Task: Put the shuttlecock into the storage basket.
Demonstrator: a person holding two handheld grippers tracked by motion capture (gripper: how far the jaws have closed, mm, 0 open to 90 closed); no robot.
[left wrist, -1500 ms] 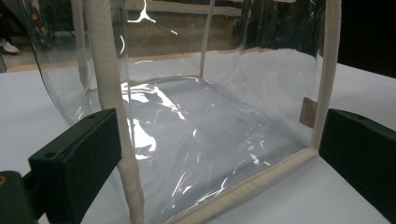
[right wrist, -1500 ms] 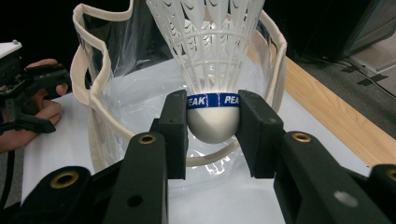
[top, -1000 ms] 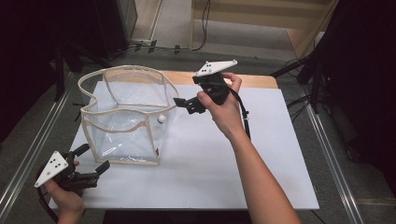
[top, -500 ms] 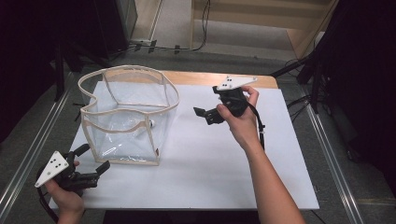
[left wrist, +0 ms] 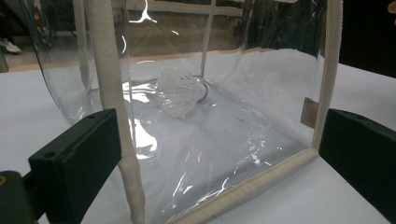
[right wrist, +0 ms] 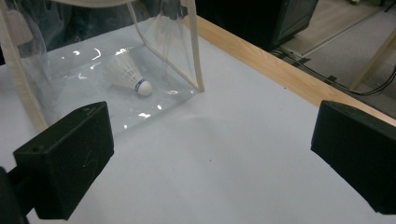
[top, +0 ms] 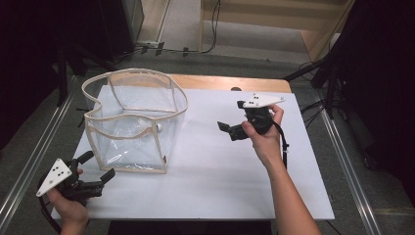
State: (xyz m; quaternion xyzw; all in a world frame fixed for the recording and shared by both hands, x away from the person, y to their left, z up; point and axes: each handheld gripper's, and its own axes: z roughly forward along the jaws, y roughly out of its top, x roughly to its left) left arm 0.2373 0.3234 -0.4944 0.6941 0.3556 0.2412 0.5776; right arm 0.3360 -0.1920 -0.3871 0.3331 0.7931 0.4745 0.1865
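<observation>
One clear bag (top: 134,125) with cream trim is stood upright near the tabletop's (top: 220,181) far-left corner; a shuttlecock (right wrist: 130,74) is lain inside on its floor. Left gripper (top: 95,169) is held jaws apart at the near-left corner. Right gripper (top: 229,131) is held jaws apart toward the right edge, empty.

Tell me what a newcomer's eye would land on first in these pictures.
The clear plastic bag with cream trim stands open on the left half of the white table, with a white shuttlecock lying on its floor. The left hand-held gripper sits open near the bag's front corner, and the right hand-held gripper is open over the table's right side.
</observation>
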